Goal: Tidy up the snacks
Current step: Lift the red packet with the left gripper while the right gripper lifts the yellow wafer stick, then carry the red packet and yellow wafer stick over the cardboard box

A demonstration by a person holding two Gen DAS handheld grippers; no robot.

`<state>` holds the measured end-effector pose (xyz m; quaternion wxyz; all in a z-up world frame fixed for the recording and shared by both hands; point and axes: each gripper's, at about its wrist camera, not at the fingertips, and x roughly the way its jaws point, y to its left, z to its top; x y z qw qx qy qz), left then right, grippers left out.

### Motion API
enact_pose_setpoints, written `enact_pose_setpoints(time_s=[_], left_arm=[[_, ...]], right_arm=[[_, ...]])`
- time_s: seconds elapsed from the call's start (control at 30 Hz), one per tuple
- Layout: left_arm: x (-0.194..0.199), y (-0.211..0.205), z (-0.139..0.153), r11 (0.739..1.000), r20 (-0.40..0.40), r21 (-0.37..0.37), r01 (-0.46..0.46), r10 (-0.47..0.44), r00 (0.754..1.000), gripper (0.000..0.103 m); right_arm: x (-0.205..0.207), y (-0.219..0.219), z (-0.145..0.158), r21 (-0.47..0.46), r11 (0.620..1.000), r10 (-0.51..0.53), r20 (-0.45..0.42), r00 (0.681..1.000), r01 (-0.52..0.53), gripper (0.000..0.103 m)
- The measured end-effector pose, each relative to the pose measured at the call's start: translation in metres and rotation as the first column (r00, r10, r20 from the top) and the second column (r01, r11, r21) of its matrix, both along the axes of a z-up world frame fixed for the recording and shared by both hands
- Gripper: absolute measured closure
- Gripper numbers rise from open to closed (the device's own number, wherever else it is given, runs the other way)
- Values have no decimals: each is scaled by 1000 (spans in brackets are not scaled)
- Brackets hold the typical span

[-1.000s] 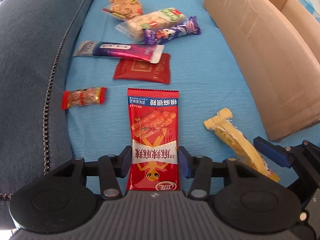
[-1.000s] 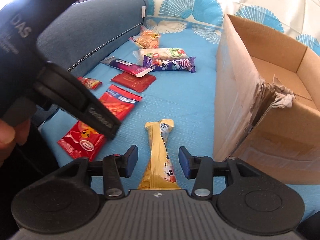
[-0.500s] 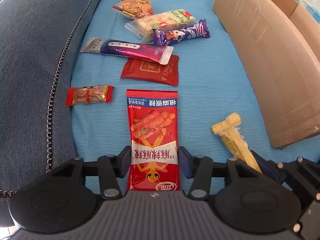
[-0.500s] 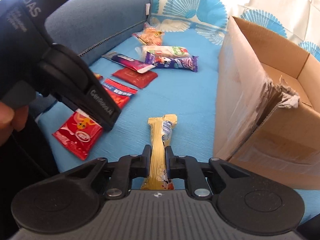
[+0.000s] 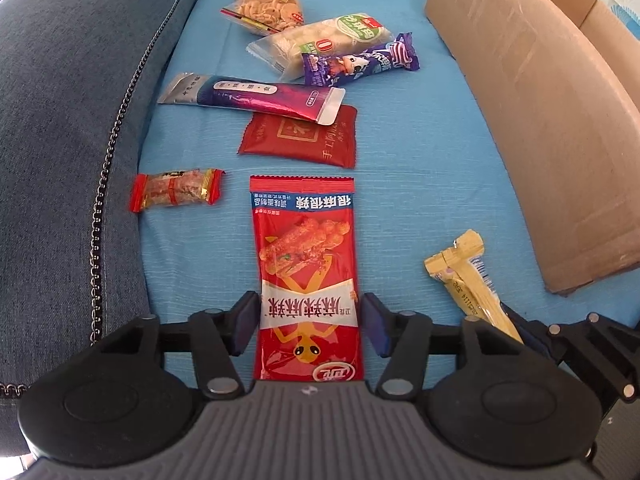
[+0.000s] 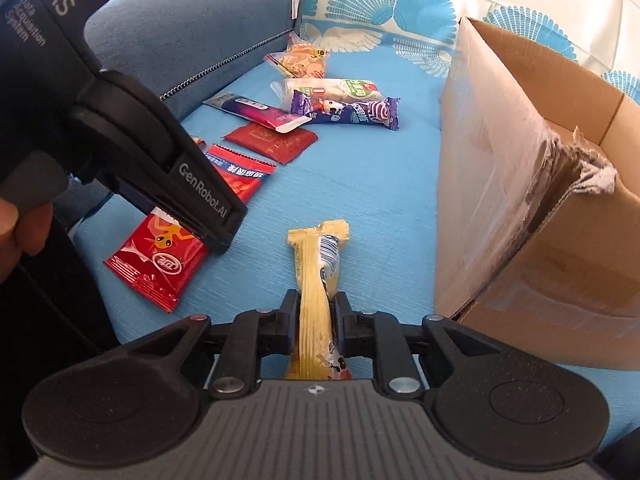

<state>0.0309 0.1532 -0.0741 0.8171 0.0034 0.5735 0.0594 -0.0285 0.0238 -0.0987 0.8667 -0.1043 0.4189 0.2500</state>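
My left gripper (image 5: 307,322) is open, its blue pads on either side of a long red spicy-snack packet (image 5: 306,276) that lies flat on the blue sheet. My right gripper (image 6: 316,316) is shut on a thin yellow snack stick (image 6: 318,280) and holds it by its near end; the stick also shows in the left wrist view (image 5: 464,280). The red packet (image 6: 160,256) lies partly under the left gripper's body in the right wrist view. An open cardboard box (image 6: 540,184) stands just right of the stick.
Further back lie a small red candy (image 5: 176,194), a dark red sachet (image 5: 300,140), a purple tube packet (image 5: 256,98), a purple bar (image 5: 360,64), a white-green pack (image 5: 320,42) and a cracker bag (image 5: 266,10). A blue sofa arm (image 5: 72,120) runs along the left.
My right gripper closed on the yellow stick and lifted its near end slightly. My left gripper stayed open around the red packet and barely moved.
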Motion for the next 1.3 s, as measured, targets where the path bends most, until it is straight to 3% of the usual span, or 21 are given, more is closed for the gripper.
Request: enact_pose_setpoints(time_s=[0.2, 0.37, 0.57, 0.8, 0.97, 1.07, 1.13, 1.2, 1.3], left_arm=[[-6, 5, 9, 1000, 60, -20, -21, 22, 998, 52], [-24, 12, 30, 996, 199, -79, -39, 54, 979, 52], [-56, 16, 60, 990, 414, -135, -44, 97, 905, 52], [-73, 7, 79, 992, 564, -123, 1, 70, 823, 52], [-85, -4, 88, 997, 651, -80, 22, 36, 759, 52], [-93, -16, 93, 998, 700, -29, 47, -13, 714, 52], [-101, -26, 96, 998, 738, 20, 57, -53, 673, 52], [-102, -35, 98, 997, 747, 42, 69, -77, 661, 52], [-96, -48, 103, 997, 732, 24, 78, -71, 678, 52]], right_arm=[[1, -2, 5, 1, 1000, -10, 34, 999, 10, 90], [-10, -10, 28, 60, 998, 4, 114, 994, -11, 90], [-10, -31, 81, 184, 983, -18, 203, 979, -20, 90], [13, -88, 142, 294, 955, -77, 350, 933, -32, 90], [35, -141, 150, 376, 926, -197, 395, 897, 37, 90], [47, -166, 138, 446, 884, -310, 336, 890, 139, 90], [46, -176, 138, 480, 862, -356, 341, 870, 164, 90], [45, -181, 139, 486, 854, -383, 351, 855, 183, 90], [43, -188, 137, 485, 853, -397, 364, 843, 193, 90]])
